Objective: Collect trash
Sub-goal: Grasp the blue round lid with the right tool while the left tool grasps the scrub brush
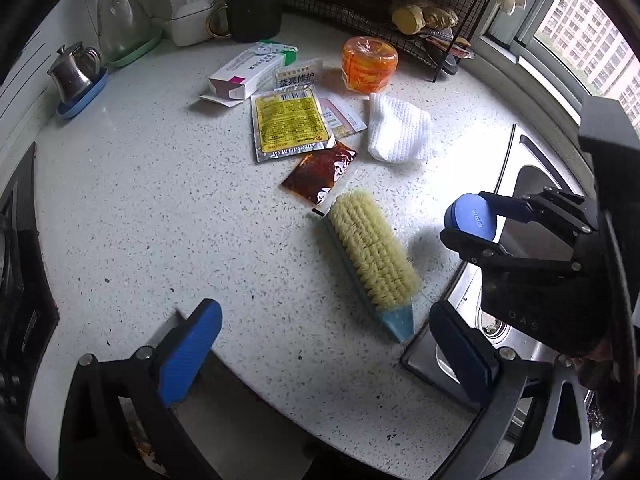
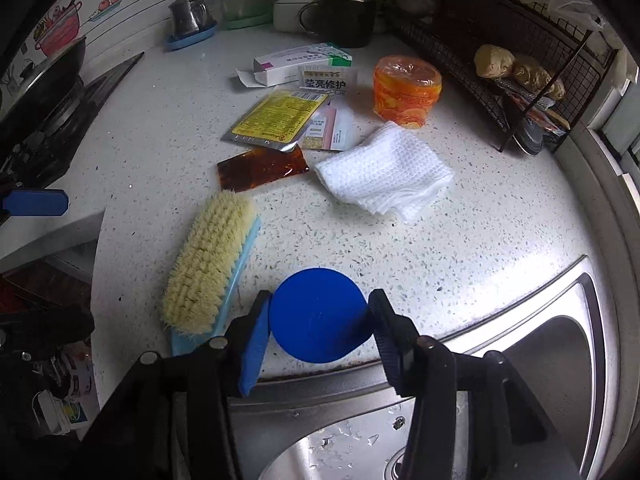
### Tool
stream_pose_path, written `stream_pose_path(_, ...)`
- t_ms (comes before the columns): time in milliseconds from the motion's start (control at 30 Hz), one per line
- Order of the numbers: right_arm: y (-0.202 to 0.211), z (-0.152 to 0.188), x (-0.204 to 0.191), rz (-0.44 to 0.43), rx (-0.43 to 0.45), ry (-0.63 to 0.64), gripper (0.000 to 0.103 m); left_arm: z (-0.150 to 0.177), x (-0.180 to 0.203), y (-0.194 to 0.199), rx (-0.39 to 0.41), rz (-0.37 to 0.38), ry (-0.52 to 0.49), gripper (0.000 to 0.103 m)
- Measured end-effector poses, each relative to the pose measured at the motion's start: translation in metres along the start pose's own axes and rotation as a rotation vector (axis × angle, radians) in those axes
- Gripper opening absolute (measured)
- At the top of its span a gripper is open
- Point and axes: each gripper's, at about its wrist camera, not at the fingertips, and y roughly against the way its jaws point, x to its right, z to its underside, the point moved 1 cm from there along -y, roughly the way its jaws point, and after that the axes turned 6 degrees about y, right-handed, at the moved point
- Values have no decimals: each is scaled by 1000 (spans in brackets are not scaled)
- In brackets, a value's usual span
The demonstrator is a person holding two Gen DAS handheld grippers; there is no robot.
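Low in the frame, the right gripper [image 2: 318,322] pinched the blue lid [image 2: 318,316] by its rim, which might slip sinkward; the left gripper [image 1: 324,350] gaped empty.

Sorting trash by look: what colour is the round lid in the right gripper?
Blue lid; clearest in the right wrist view.

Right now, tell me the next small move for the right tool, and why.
Probably lift the round blue plastic cap clear of the speckled countertop: the right tool has both pads against its sides, while the left tool hangs open.
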Motion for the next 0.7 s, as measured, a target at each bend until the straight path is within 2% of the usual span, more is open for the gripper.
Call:
stream_pose_path(200,21,10,22,41,25,-53,46,-17,20,-34,-48,-22,39,103)
stream_pose_path(300,26,19,31,40,30,-78,46,-20,32,-50,-68,-72,25,103)
stream_pose_path(400,30,26,36,55,32,-85,46,-22,36,-61,-75,-98,52,103)
stream_pose_path(467,31,28,38,63,34,-86,46,-22,39,-65,-85,-92,60,93)
stream_pose_path(533,33,29,42,60,37,-93,46,-22,41,-72,-117,-97,59,78)
stream_pose_path(667,35,30,48,53,41,-119,46,-19,45,-74,-112,-136,47,68)
stream_pose_path(700,37,30,49,53,43,-124,46,-19,45,-72,-105,-135,49,58)
